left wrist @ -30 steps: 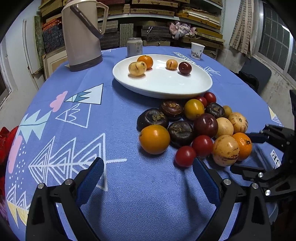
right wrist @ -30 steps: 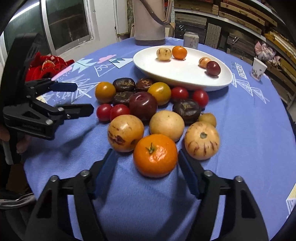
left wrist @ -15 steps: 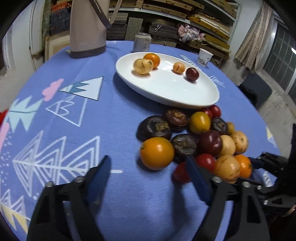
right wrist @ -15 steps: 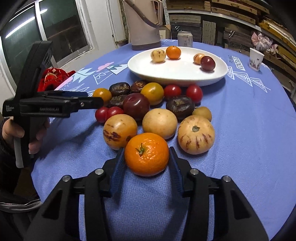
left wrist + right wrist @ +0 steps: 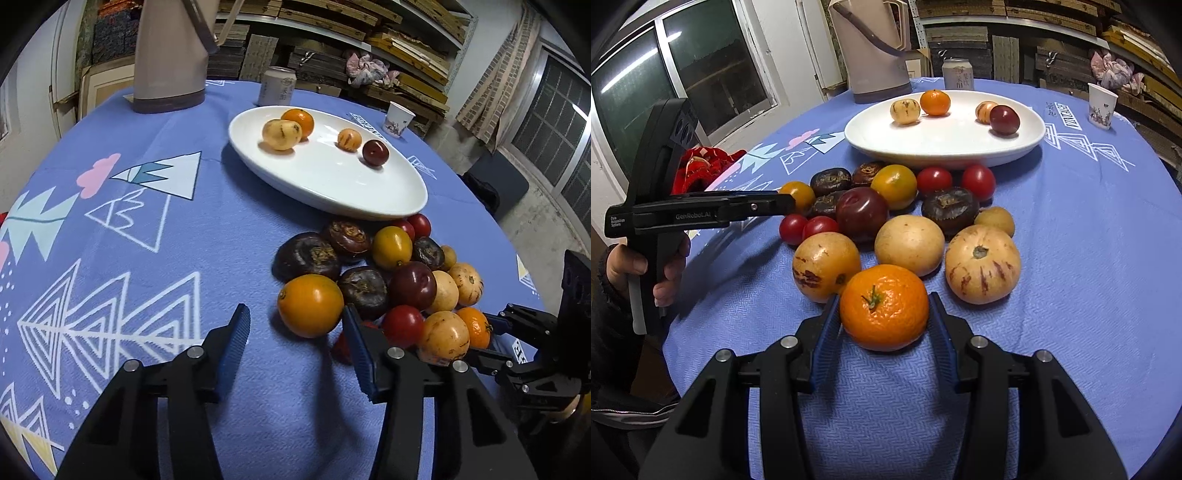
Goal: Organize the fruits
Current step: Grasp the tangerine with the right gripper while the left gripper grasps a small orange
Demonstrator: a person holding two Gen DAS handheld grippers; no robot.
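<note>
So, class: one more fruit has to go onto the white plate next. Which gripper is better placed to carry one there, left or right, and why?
Right. The right gripper already has its jaws pressed on the mandarin, ready to lift toward the white plate. The left gripper is closing around the orange tomato, with a gap visible on one side.

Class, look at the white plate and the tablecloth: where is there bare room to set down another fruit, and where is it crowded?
The white plate is bare across its near half; four fruits sit along its far side. The tablecloth left of the fruit pile is open. The strip between the plate and the pile is crowded.
</note>
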